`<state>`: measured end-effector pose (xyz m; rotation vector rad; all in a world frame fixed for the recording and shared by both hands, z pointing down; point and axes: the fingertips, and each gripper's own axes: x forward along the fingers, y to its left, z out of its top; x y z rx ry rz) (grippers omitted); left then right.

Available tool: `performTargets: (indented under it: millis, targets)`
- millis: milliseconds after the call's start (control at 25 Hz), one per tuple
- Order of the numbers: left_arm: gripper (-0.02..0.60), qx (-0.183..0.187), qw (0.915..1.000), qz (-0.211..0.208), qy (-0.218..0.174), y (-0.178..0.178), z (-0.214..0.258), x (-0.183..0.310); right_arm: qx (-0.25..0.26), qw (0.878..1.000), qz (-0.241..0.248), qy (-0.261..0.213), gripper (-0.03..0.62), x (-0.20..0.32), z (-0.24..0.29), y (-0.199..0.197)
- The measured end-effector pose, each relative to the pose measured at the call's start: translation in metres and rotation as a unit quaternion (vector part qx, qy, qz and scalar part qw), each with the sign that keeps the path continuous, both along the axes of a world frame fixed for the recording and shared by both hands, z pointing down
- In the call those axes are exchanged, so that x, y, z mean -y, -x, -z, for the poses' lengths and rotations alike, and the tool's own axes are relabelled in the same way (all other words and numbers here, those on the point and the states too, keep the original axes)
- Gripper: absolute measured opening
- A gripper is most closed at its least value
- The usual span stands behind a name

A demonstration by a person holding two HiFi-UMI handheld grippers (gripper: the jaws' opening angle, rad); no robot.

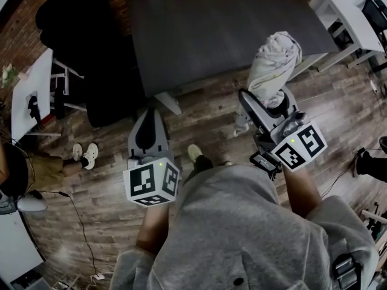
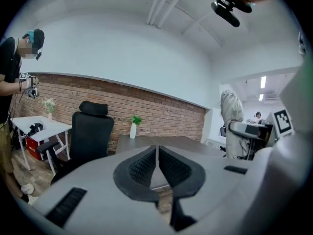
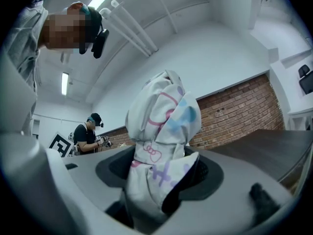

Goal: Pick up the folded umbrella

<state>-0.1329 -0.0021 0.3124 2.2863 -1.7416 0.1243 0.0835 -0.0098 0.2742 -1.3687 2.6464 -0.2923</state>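
Right gripper (image 3: 161,180) has the umbrella (image 3: 164,126)! Its jaws stand wide, clamped on the lower part of that pale printed bundle, and the long axis runs up and out past the jaw tips. It's held on the right, over the wooden floor (image 1: 338,101), just near of the dark table's (image 1: 224,29) edge. The left gripper (image 2: 156,165) sits well apart to the left, jaws pressed together on nothing. By my reading the pick-up is done, with the right hand carrying it alone.
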Motion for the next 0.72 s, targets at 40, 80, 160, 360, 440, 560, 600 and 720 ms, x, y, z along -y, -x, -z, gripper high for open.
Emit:
performTargets:
  millis: [40,80,160,360,440,560,600,720]
  targets:
    - [0.031,0.002,1.0,0.001,0.0,-0.007,0.001,-0.005,0.001,1.0,0.0,-0.001,0.285,-0.005,0.0,-0.007]
    - [0.031,0.003,1.0,0.002,-0.001,-0.014,0.001,-0.011,0.001,1.0,-0.001,-0.002,0.285,-0.01,0.0,-0.014]
    - [0.031,0.007,1.0,0.003,-0.001,-0.03,0.0,-0.027,-0.002,1.0,-0.002,-0.003,0.285,-0.024,-0.002,-0.03]
    - [0.031,0.013,0.9999,0.008,0.001,-0.061,-0.003,-0.073,0.0,1.0,0.005,0.0,0.285,-0.066,-0.009,-0.061]
    - [0.031,0.012,0.9999,0.011,0.004,-0.062,-0.001,-0.079,0.0,1.0,0.006,0.006,0.285,-0.07,-0.01,-0.064]
    - [0.031,0.012,0.9998,0.016,0.009,-0.063,0.0,-0.09,0.0,1.0,0.008,0.012,0.285,-0.077,-0.01,-0.066]
    - [0.031,0.012,0.9997,0.018,0.01,-0.065,-0.001,-0.096,0.0,1.0,0.009,0.012,0.285,-0.083,-0.011,-0.068]
    - [0.031,0.013,0.9996,0.021,0.008,-0.074,-0.004,-0.12,0.003,1.0,0.011,0.008,0.285,-0.105,-0.014,-0.076]
